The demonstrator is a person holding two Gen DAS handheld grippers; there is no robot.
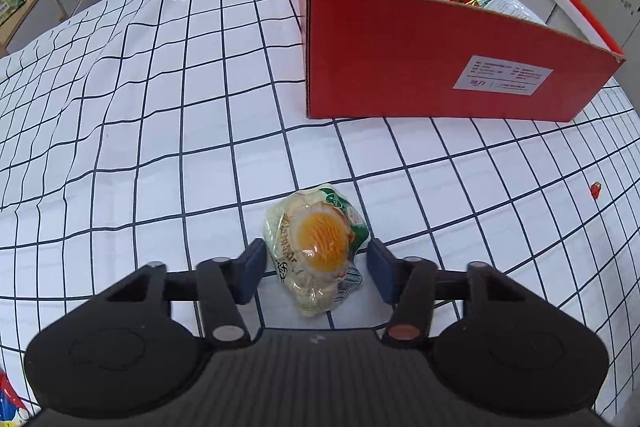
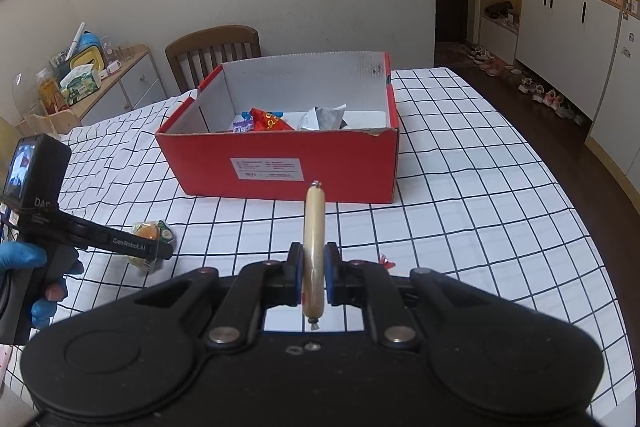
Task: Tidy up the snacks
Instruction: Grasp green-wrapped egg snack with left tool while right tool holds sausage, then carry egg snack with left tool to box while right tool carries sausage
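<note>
A clear packet with an egg picture (image 1: 316, 247) lies on the checked tablecloth. My left gripper (image 1: 316, 267) is open, one finger on each side of the packet, not pressing it. The packet (image 2: 150, 233) and the left gripper (image 2: 160, 253) also show in the right wrist view. My right gripper (image 2: 313, 273) is shut on a tan sausage stick (image 2: 314, 227), held above the table in front of the red cardboard box (image 2: 280, 163). The box (image 1: 440, 67) is open on top and holds several snack packets (image 2: 266, 119).
A small red wrapper scrap (image 1: 596, 190) lies on the cloth to the right; it also shows in the right wrist view (image 2: 385, 261). A wooden chair (image 2: 214, 47) stands behind the table. A side cabinet (image 2: 116, 83) with clutter is at the far left.
</note>
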